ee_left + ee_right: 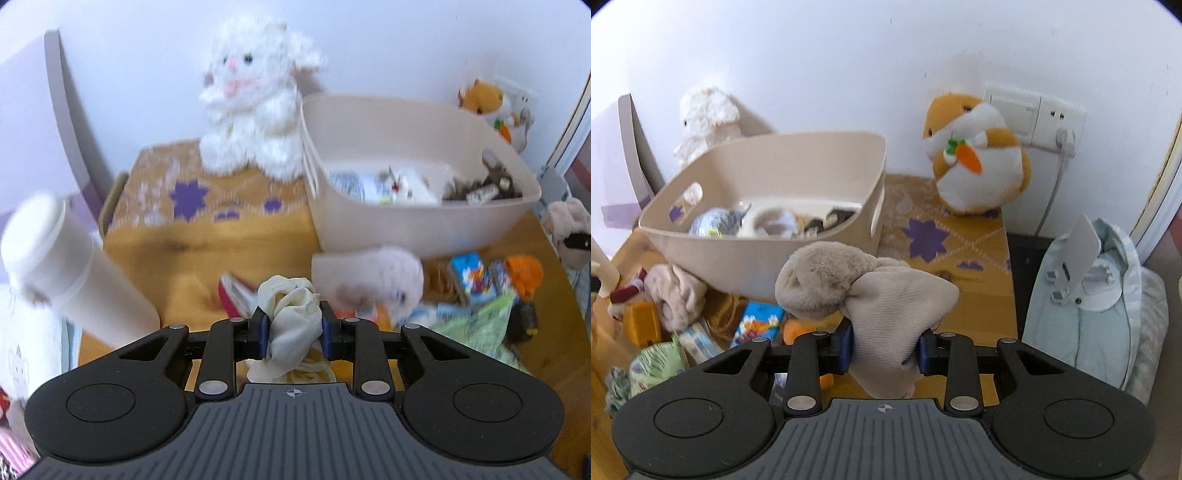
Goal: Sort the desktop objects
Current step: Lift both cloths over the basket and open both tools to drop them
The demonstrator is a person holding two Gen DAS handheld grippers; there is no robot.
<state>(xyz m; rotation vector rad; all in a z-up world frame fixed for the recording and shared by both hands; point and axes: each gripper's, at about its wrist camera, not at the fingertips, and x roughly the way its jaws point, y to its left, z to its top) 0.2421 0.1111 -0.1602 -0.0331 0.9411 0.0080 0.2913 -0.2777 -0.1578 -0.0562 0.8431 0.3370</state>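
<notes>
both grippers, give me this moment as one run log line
left gripper: shut on cream cloth | right gripper: shut on beige plush | bin: partly filled, ahead of both | phase: carrying

Home, prob. a bedroom or kid's room. Wooden desk (979, 310) w/ patterned mat (923, 236) against a plain white wall. Plush lamb (255, 107) ahead-left of the left tool, hamster plush (975, 158) ahead-right of the right tool, beige bin (775, 177) of odds & ends ahead. Wall socket (1034, 114) behind the hamster; quilted bedding (1108, 325) off to the right.
</notes>
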